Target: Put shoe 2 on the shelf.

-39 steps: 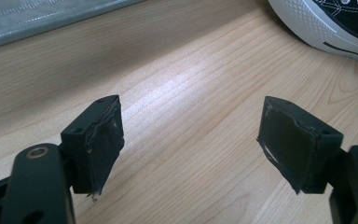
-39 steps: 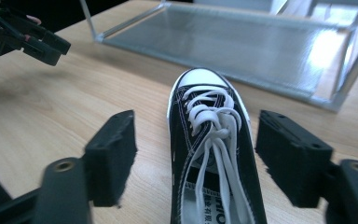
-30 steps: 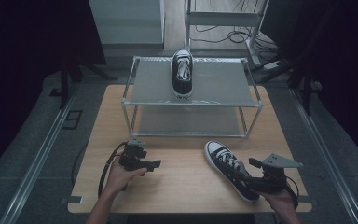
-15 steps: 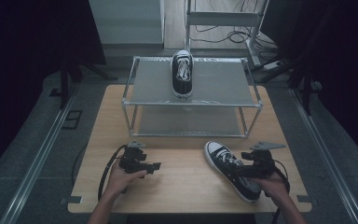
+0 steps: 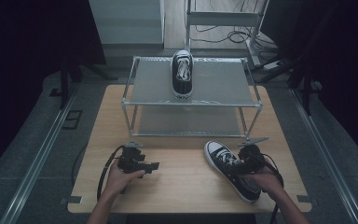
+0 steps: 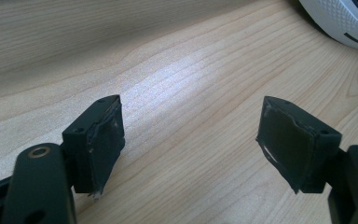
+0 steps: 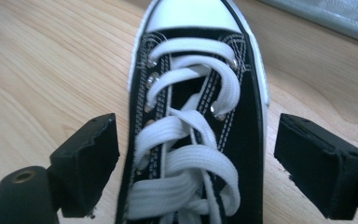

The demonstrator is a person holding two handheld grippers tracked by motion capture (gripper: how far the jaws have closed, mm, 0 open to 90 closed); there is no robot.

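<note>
Right gripper point(image 7: 196, 154): jaws wide, just been opening, one on either side of the laced upper of the black-and-white sneaker point(image 7: 196, 116); pads stand clear of the canvas, nothing clamped yet. In the high view the right gripper point(image 5: 248, 164) sits over the shoe's middle.

Sneaker point(image 5: 230, 169): lying sole-down on the wooden table point(image 5: 182, 186), toe pointing toward the rack, near the table's right front.

Advice for the grip: lower until the pads sit level with the sidewalls below the eyelets, keep the shoe centred between them, then close on the canvas rather than on the loose laces, which would likely slip.

Left gripper point(image 6: 191, 149): jaws partly apart, empty, hovering low above bare wood. In the high view, left gripper point(image 5: 142, 164) rests well apart from the shoe; best left there.

Metal shoe rack point(image 5: 191, 103): two mesh shelves, at the table's far side. Matching sneaker point(image 5: 182, 73) on the top shelf, room beside it, probably the destination.
</note>
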